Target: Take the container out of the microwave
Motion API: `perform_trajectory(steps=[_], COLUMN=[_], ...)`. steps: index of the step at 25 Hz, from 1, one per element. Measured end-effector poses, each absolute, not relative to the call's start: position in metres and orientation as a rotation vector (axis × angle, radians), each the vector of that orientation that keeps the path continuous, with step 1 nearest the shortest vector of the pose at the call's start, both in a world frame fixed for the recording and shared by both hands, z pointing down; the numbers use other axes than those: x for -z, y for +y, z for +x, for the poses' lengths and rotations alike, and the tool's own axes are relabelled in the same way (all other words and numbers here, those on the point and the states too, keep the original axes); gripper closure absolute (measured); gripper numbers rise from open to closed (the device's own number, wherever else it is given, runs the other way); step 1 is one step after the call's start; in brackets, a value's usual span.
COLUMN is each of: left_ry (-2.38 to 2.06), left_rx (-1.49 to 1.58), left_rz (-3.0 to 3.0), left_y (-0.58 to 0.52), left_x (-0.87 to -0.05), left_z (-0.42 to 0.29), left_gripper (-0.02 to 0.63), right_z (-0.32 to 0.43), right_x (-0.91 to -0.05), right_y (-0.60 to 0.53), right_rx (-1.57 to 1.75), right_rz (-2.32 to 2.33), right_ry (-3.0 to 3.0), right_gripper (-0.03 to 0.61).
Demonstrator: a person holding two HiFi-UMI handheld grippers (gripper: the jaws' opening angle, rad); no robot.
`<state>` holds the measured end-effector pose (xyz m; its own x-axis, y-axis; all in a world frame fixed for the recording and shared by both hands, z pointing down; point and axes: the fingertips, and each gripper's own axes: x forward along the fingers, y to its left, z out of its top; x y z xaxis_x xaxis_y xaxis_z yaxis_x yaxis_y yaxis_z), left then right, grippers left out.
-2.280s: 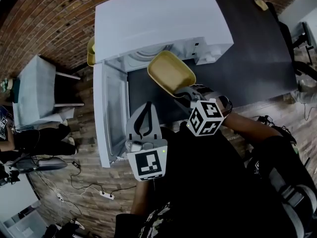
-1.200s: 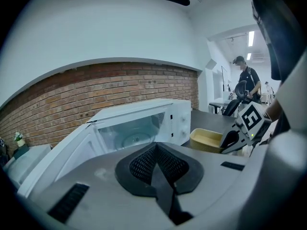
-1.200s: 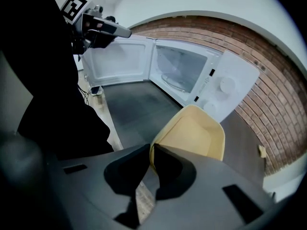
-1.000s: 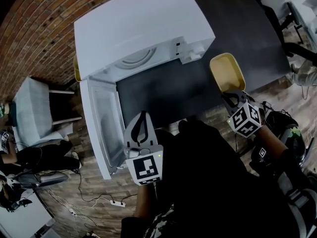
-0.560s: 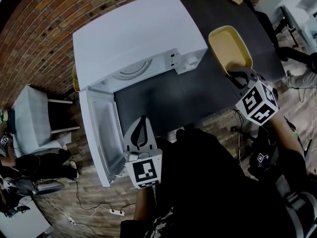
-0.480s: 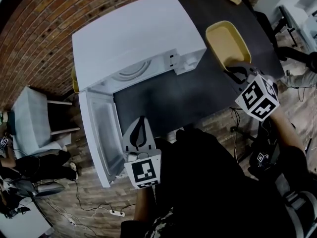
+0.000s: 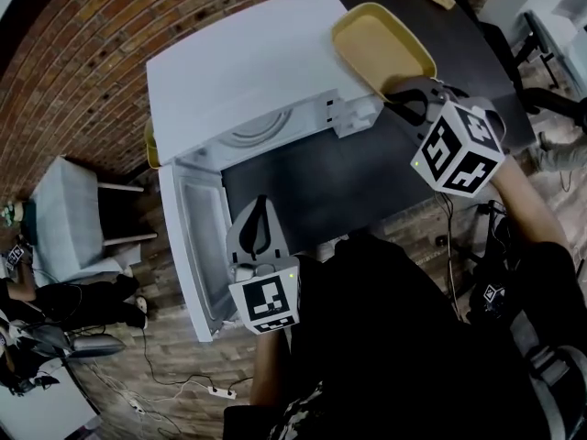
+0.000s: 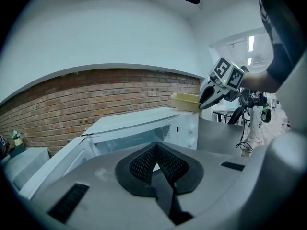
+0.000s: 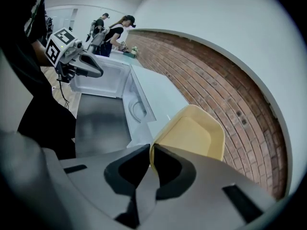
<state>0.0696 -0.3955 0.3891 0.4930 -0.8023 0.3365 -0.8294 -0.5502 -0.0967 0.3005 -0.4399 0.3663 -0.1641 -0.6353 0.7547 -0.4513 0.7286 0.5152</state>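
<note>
The yellow container [image 7: 378, 46] is an empty shallow tray, held in the air over the right end of the white microwave [image 7: 248, 62]. My right gripper [image 7: 402, 99] is shut on its near rim; in the right gripper view the pads pinch that rim at the right gripper [image 9: 149, 150], with the container [image 9: 192, 133] tilting away. The microwave door [image 7: 197, 236] hangs open to the left, and the cavity shows only its turntable [image 7: 249, 134]. My left gripper [image 7: 260, 207] is shut and empty, in front of the open microwave. In the left gripper view, the left gripper [image 8: 156, 146] points at the microwave [image 8: 139, 123].
The microwave stands on a dark table [image 7: 330, 177] that runs off to the right. A grey chair [image 7: 64, 209] and floor cables [image 7: 174, 383] lie to the left. Another yellow thing [image 7: 149, 145] peeks from behind the microwave. People [image 9: 112, 30] stand far off.
My right gripper has lifted the container up off the table side and swung it left, over the microwave's right end. The left gripper has barely shifted.
</note>
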Motion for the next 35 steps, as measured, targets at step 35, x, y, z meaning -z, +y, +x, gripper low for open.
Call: perform_trajectory(steps=[35], left_ry=[-1.717], left_rx=[-0.465], left_rz=[2.446], left_y=[-0.416], left_x=[-0.386], left_z=[-0.006], left_gripper=[0.607], right_z=[0.128], right_x=[-0.361], right_y=[-0.560], right_rx=[0.643], right_rz=[0.591], right_ry=[-1.932], right_gripper=[0.462])
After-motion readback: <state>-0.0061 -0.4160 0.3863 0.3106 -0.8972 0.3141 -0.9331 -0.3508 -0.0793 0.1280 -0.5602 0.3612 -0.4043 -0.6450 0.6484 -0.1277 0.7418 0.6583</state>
